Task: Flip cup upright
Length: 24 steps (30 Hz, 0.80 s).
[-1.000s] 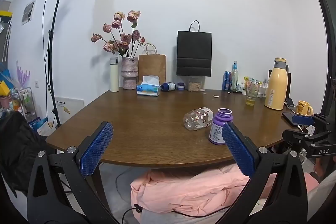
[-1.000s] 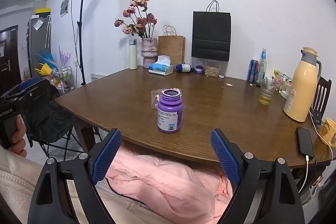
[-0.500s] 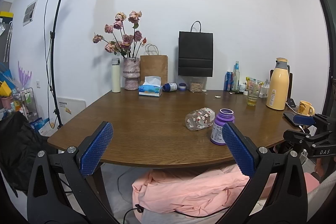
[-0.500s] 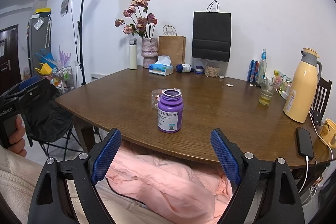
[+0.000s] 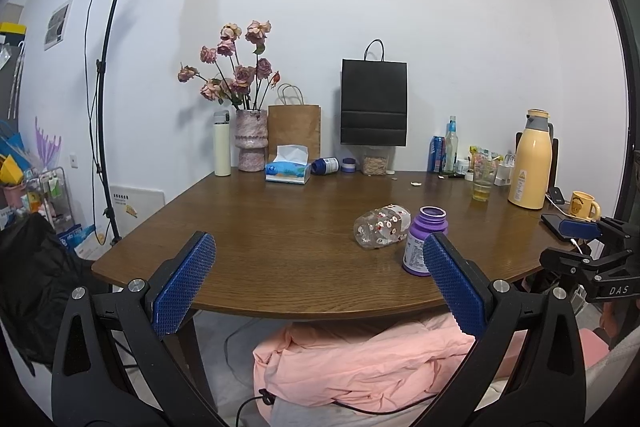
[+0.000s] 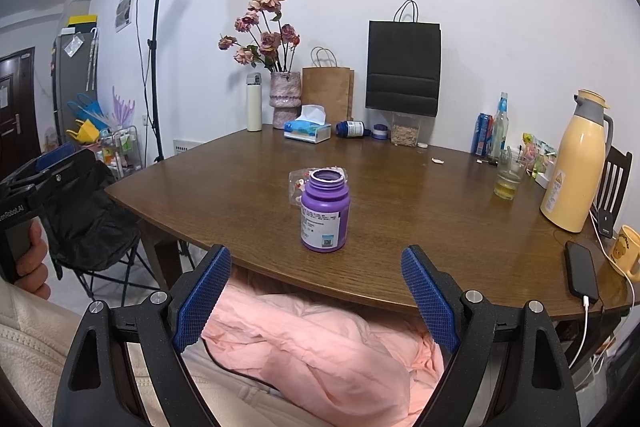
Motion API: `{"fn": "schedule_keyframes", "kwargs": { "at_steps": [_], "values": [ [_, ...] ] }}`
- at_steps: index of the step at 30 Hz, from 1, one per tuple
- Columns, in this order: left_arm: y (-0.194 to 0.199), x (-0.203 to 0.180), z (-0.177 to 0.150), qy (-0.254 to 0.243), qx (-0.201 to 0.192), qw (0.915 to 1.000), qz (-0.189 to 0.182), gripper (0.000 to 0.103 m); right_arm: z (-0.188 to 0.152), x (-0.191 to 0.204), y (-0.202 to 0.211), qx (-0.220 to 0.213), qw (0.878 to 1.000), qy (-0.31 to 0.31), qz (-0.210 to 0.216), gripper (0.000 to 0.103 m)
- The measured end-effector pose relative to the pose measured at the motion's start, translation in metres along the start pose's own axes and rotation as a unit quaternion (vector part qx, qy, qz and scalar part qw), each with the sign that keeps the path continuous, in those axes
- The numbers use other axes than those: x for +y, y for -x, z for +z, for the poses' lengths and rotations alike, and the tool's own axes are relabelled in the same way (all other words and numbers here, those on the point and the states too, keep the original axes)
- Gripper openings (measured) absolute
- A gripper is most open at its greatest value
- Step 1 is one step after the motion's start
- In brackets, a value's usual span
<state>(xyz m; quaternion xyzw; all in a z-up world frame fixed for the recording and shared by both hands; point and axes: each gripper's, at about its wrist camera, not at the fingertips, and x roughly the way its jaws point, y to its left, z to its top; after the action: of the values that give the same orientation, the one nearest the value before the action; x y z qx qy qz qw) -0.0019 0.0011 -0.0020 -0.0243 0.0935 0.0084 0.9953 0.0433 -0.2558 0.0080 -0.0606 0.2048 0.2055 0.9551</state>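
Observation:
A clear cup with a floral print [image 5: 382,231] lies on its side on the brown wooden table [image 5: 280,227]. In the right wrist view the cup [image 6: 298,183] is mostly hidden behind an open purple bottle [image 6: 324,209], which stands upright right next to it; the bottle also shows in the left wrist view [image 5: 424,241]. My left gripper [image 5: 316,281] is open and empty, short of the table's near edge. My right gripper [image 6: 316,293] is open and empty, also short of the near edge, facing the purple bottle.
Along the back edge stand a vase of flowers [image 5: 250,139], a tissue box [image 5: 288,171], paper bags and bottles. A yellow thermos [image 6: 576,163], a glass of liquid [image 6: 508,177], a phone [image 6: 582,271] and a yellow mug [image 6: 626,247] sit at the right. A pink cloth [image 6: 312,343] lies below.
The left wrist view has drifted slightly, so the scene sits a little to the right. Both grippers stay open and the cup has not moved.

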Motion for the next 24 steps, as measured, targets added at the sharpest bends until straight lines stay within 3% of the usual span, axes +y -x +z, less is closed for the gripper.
{"fn": "schedule_keyframes", "kwargs": {
  "at_steps": [24],
  "values": [
    [0.0023, 0.0041, -0.001, -0.002, -0.002, 1.0, 0.003, 0.103, -0.0012, -0.0001, -0.0004, 0.0, 1.0, 0.0, 0.001, 0.091]
  ]
}}
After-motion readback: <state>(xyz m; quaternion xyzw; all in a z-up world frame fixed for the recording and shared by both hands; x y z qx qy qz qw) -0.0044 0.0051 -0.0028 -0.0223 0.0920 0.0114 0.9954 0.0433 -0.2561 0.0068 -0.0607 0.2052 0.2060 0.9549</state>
